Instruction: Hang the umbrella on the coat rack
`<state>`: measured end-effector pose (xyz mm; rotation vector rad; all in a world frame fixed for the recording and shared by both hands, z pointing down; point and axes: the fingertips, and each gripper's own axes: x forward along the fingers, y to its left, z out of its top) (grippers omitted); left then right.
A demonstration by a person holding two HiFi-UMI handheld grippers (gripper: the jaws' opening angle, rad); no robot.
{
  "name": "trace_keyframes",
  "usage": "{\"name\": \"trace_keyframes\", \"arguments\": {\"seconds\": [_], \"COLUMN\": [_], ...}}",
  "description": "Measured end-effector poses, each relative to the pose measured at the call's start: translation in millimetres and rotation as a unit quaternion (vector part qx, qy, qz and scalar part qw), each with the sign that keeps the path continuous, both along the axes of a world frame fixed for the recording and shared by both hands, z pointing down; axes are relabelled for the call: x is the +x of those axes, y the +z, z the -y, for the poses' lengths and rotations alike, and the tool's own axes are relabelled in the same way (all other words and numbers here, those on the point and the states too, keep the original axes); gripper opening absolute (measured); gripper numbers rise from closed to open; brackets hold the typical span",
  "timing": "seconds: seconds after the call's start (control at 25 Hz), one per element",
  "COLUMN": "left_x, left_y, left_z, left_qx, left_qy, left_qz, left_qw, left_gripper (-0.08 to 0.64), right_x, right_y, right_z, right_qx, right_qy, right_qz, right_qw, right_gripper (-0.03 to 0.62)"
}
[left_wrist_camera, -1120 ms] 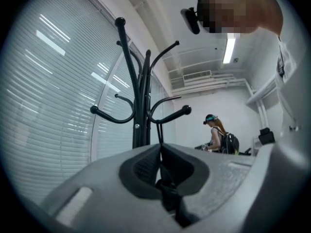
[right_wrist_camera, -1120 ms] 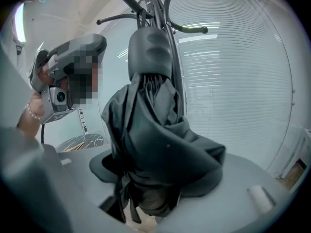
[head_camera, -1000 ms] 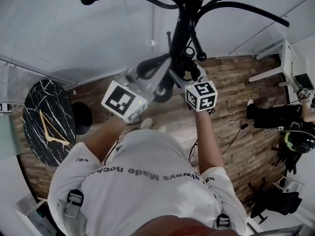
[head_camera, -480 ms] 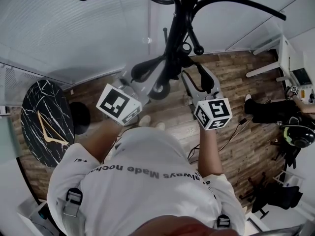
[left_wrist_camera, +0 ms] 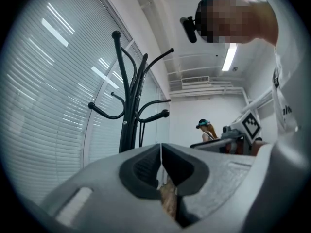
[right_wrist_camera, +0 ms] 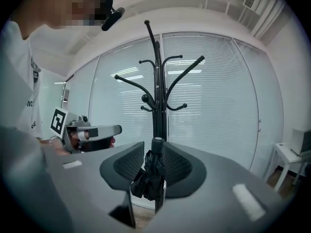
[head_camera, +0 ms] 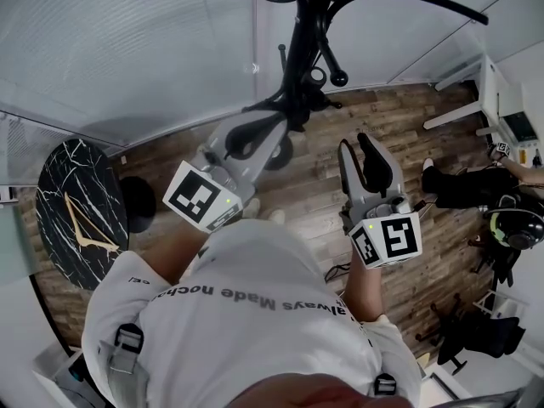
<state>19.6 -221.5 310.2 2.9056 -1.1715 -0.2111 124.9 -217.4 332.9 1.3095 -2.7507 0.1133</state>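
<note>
Office room. Slatted blinds are covering glass walls; plank floor is running underfoot; strip light is glowing overhead; white desk, coat rack and round marble table are standing around; another person is standing behind.

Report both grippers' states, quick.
Left gripper: closed, nothing clearly held.
Right gripper: jaws closing on the umbrella upright between them.
</note>
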Motion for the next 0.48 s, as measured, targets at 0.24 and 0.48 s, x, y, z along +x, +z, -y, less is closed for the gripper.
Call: {"name": "trace_keyframes", "arguments": {"seconds": [0.24,0.48], "left_x": [2,2], "left_y": [-3,-2], "left_z": [-18,-29], "left_qx": [0.000,-0.004], "left_qy": [0.005,0.010], "left_qz": [-0.006,-0.009], "left_qw": [1.0000,0.9999], "left_gripper": [0.006,0.005], "right_x": [5,11], "right_y": [-14,-18], "right_z": [-27,-40], "right_qx": [0.010,0.012], "right_qy": [0.007,0.017], "right_qz": [-0.001,0.007], "right_qw": [1.000,1.000], "right_gripper": [0.097,0.064]}}
